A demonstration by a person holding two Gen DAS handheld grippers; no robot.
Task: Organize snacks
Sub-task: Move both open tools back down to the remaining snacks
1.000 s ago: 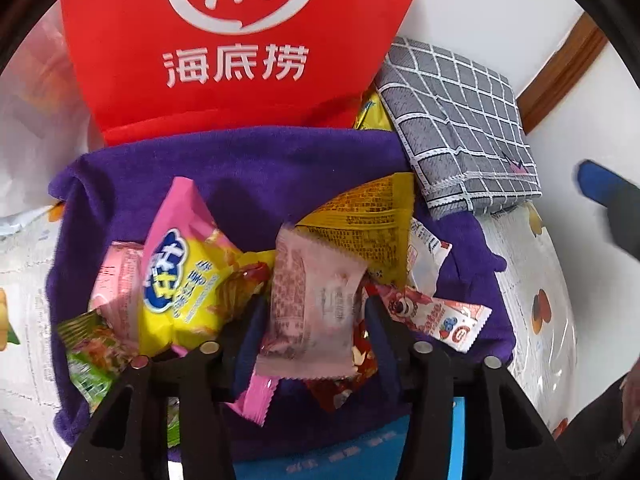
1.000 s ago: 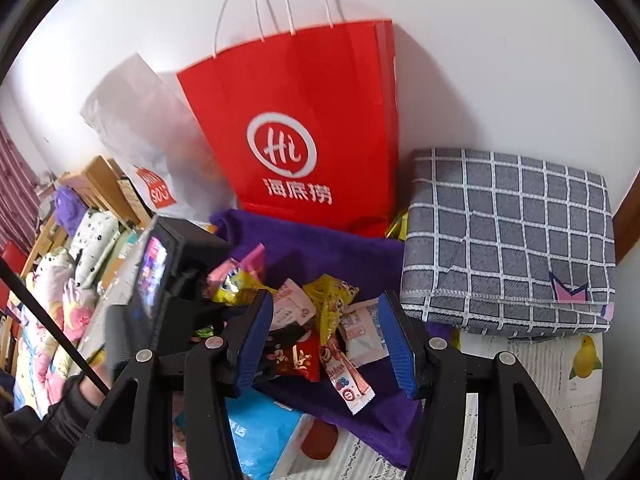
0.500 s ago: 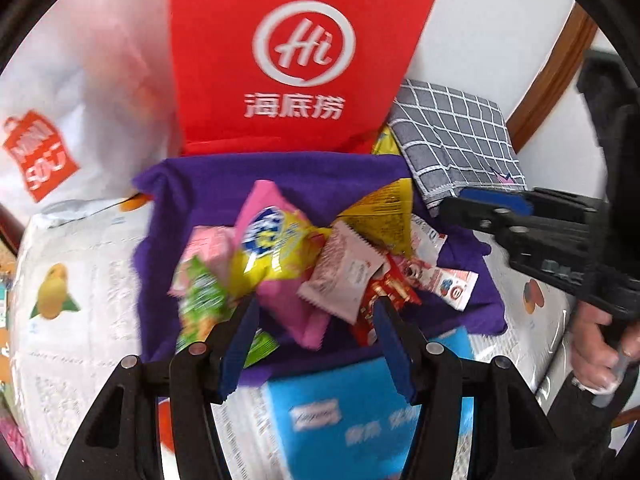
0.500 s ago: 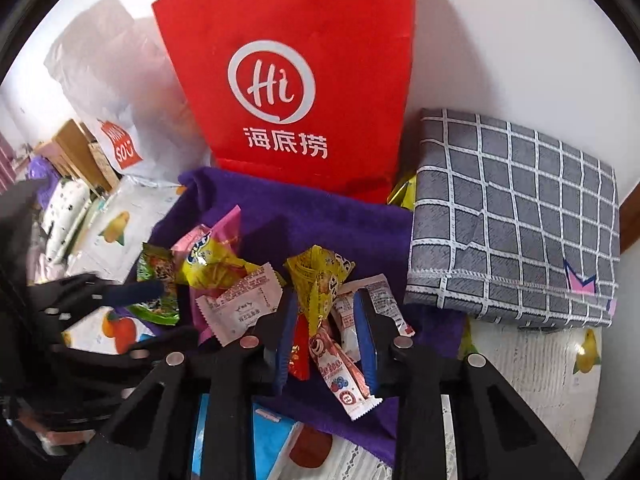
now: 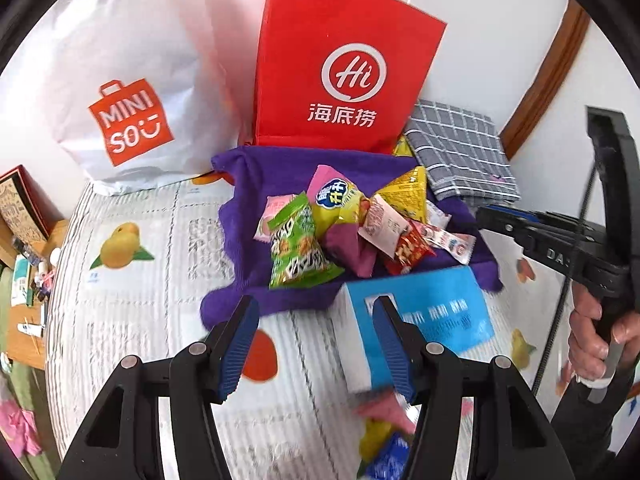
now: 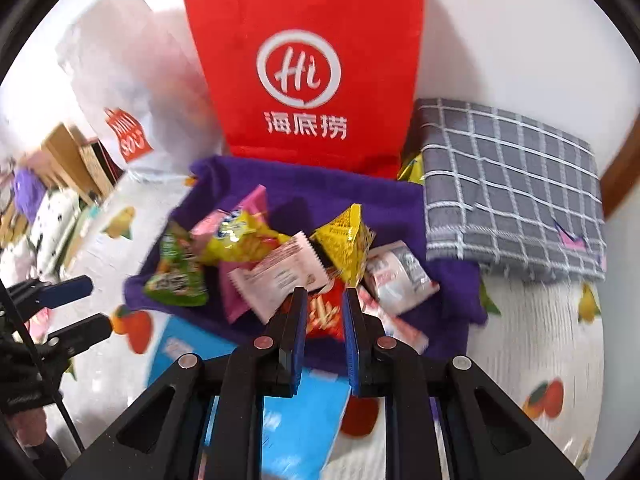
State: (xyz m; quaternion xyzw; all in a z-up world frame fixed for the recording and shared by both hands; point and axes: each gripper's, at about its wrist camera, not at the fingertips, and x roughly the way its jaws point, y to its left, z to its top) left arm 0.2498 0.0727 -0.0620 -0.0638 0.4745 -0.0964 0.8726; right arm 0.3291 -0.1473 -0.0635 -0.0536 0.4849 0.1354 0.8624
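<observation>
snack packets (image 5: 340, 224) lie on a cloth (image 5: 256, 176) before a paper bag (image 5: 344, 64).

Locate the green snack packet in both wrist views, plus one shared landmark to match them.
Left wrist: green snack packet lies centre frame, at the near left edge of the snack pile on the purple cloth.
Right wrist: green snack packet sits left of centre, at the left end of the pile.
Shared landmark: the red paper bag stands against the wall behind the cloth in both.
</observation>
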